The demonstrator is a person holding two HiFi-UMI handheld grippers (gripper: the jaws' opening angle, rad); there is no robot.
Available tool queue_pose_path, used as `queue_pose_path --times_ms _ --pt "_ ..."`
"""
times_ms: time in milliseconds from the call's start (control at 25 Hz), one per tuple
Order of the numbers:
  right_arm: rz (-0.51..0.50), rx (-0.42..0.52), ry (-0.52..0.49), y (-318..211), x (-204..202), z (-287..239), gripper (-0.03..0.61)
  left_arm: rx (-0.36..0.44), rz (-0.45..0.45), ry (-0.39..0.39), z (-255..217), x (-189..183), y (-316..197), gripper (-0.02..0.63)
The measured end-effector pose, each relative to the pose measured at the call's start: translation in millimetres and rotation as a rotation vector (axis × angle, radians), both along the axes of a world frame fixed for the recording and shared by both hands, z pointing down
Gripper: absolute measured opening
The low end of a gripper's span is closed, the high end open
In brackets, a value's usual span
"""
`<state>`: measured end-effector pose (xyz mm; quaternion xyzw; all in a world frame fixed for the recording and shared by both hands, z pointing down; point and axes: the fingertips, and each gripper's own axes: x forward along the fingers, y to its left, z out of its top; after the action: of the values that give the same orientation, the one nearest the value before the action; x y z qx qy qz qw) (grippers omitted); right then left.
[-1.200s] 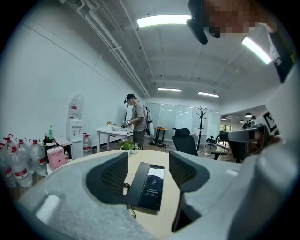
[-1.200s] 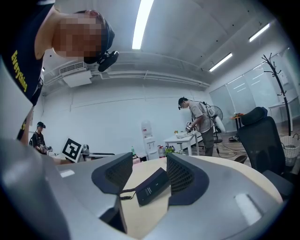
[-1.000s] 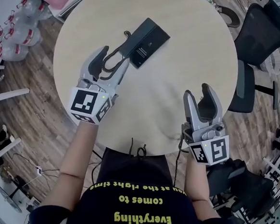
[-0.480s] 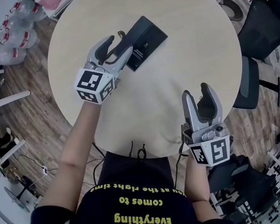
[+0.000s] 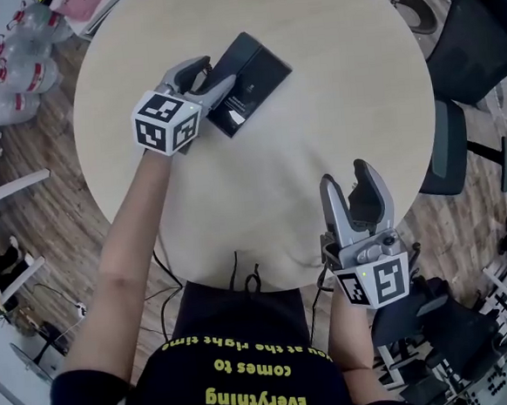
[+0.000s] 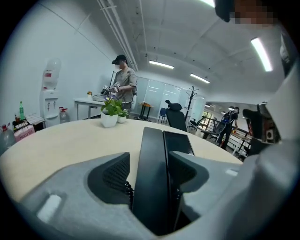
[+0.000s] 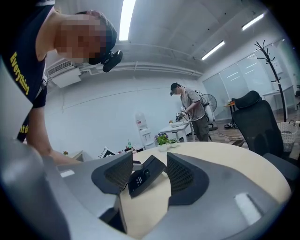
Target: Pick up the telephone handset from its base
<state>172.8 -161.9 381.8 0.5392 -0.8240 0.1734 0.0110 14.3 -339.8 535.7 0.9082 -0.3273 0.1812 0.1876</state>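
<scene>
A black telephone base (image 5: 259, 73) lies on the round beige table (image 5: 333, 104), with the black handset (image 5: 235, 52) resting along its left side. My left gripper (image 5: 211, 75) is open and straddles the handset's near end. In the left gripper view the handset (image 6: 152, 178) fills the space between the jaws. The right pad (image 6: 185, 171) is close against it, while a gap showing the coiled cord (image 6: 125, 188) remains at the left pad (image 6: 115, 173). My right gripper (image 5: 355, 189) hovers open and empty over the table's near edge. It looks toward the phone (image 7: 146, 174).
Black office chairs (image 5: 473, 53) stand right of the table. Water bottles (image 5: 15, 63) sit on the floor at upper left. On the table's far side are a potted plant (image 6: 110, 115) and, beyond it, a standing person (image 6: 124, 84) and a water dispenser (image 6: 49, 98).
My left gripper has moved forward onto the phone, and its jaws now sit either side of the handset. The right gripper has barely shifted.
</scene>
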Motion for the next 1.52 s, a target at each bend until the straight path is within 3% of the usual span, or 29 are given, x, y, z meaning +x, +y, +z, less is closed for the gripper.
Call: queue_pose_path --times_ms 480,640,1080,1320,1520 --pt "-0.027 -0.015 -0.015 0.4 -4.3 7.1 0.221 -0.165 0.181 0.074 13.5 9.7 -3.0 0.259" --pt "-0.035 -0.016 -0.017 1.6 -6.1 7.4 0.219 -0.21 0.228 0.096 14.3 12.8 2.1 0.218" --pt "-0.034 -0.009 -0.02 5.5 -6.0 3.8 0.219 -0.23 0.246 0.042 17.4 11.4 8.6 0.226" --pt "-0.035 -0.012 -0.018 7.3 -8.0 4.6 0.218 -0.171 0.247 -0.017 12.9 8.5 8.5 0.171" --pt "-0.037 -0.01 -0.015 7.9 -10.6 3.5 0.218 -0.186 0.235 -0.015 7.4 5.6 10.1 0.161"
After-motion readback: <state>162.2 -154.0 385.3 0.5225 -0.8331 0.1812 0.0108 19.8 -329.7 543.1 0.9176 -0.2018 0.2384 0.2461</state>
